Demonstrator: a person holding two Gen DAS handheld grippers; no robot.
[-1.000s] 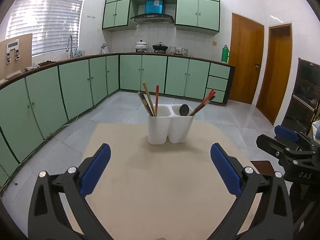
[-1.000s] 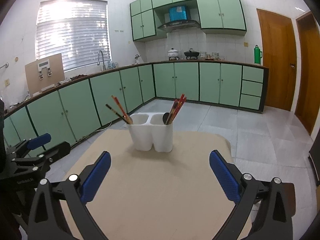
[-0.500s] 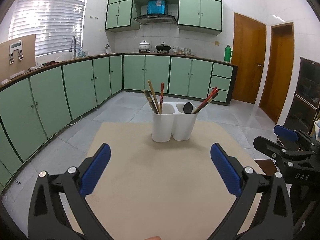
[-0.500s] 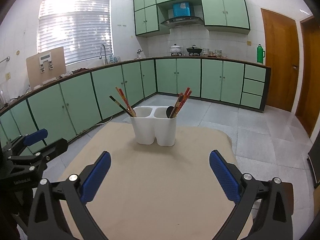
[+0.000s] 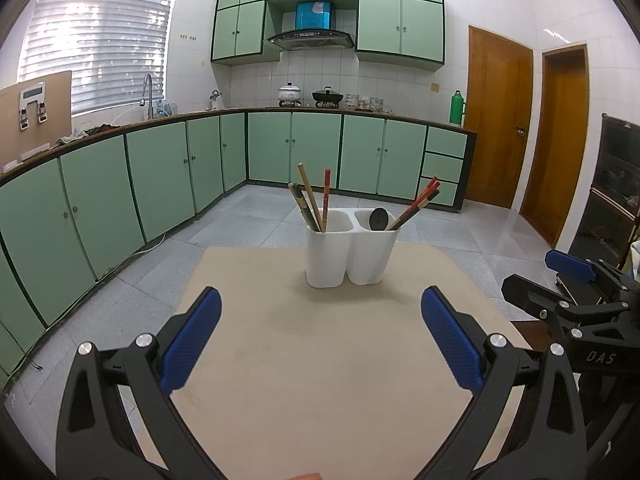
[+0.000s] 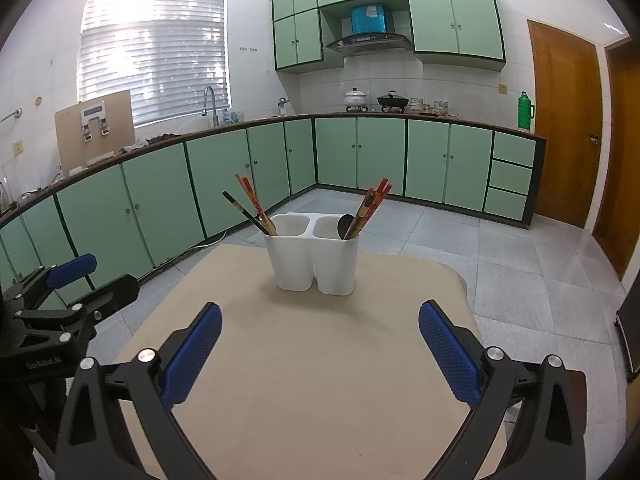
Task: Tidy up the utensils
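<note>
A white two-compartment utensil holder [image 5: 347, 254] [image 6: 316, 258] stands near the far edge of the beige table [image 5: 320, 360] [image 6: 312, 380]. Its left cup holds several chopsticks [image 5: 311, 200] [image 6: 252, 208]. Its right cup holds a dark spoon [image 5: 378, 219] [image 6: 345, 225] and red chopsticks [image 5: 416, 204] [image 6: 370, 208]. My left gripper [image 5: 320, 336] is open over the table, short of the holder, with nothing between its blue pads. My right gripper [image 6: 320, 348] is open too, equally empty. Each gripper also shows at the side of the other's view.
Green base cabinets [image 5: 160, 184] run along the left and back walls under a worktop with a sink, pots and a green flask [image 5: 456, 108]. Wooden doors [image 5: 500, 128] stand at the right. Grey tiled floor [image 5: 260, 220] surrounds the table. A dark cabinet [image 5: 616, 184] is at the far right.
Both views have risen and tilted slightly; the holder sits a little lower and nearer in frame. Both grippers stay open and empty.
</note>
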